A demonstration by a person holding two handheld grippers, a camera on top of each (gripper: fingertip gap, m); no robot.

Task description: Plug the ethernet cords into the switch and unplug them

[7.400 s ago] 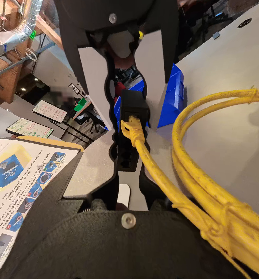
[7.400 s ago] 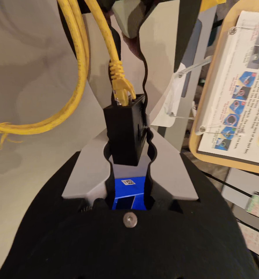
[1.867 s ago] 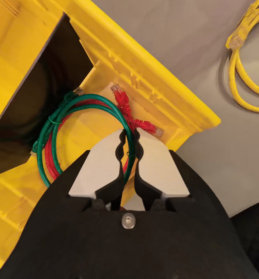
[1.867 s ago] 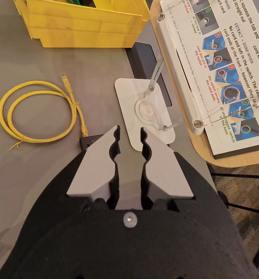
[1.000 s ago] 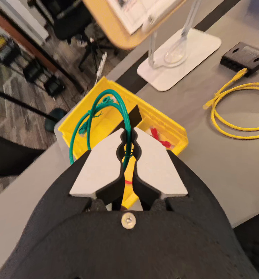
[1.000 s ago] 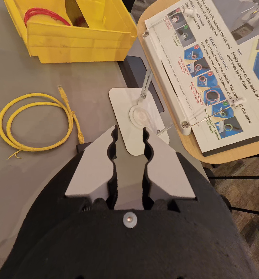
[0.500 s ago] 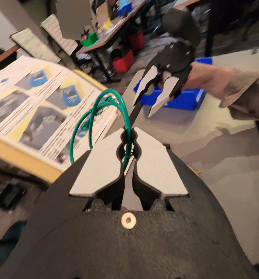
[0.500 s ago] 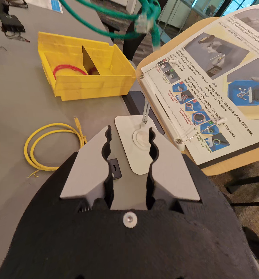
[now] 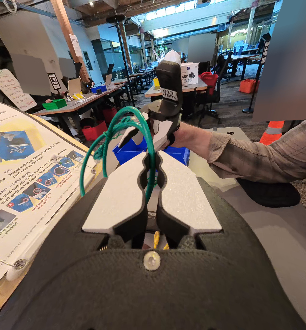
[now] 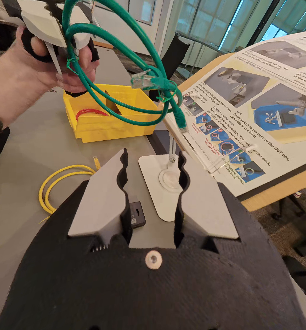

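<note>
My left gripper is shut on a coiled green ethernet cord and holds it in the air. In the right wrist view the cord hangs from the left gripper at the top left, with one clear plug pointing left and another hanging down. My right gripper is open and empty, below and in front of the coil. It also shows in the left wrist view, just behind the coil. The black switch lies on the table under the right gripper's left finger. A yellow cord lies coiled beside it.
A yellow bin with a red cord stands at the back of the grey table. An instruction board on a white stand base is at the right. A blue bin lies beyond the right gripper. The left gripper's tips are roughly 12 cm from the right gripper's. The left gripper is farther from the black switch, some 30 cm, than the right, some 20 cm.
The left gripper has brought the green cord up close to the right gripper. The right gripper has tilted up towards the coil and its jaws stand a little wider.
</note>
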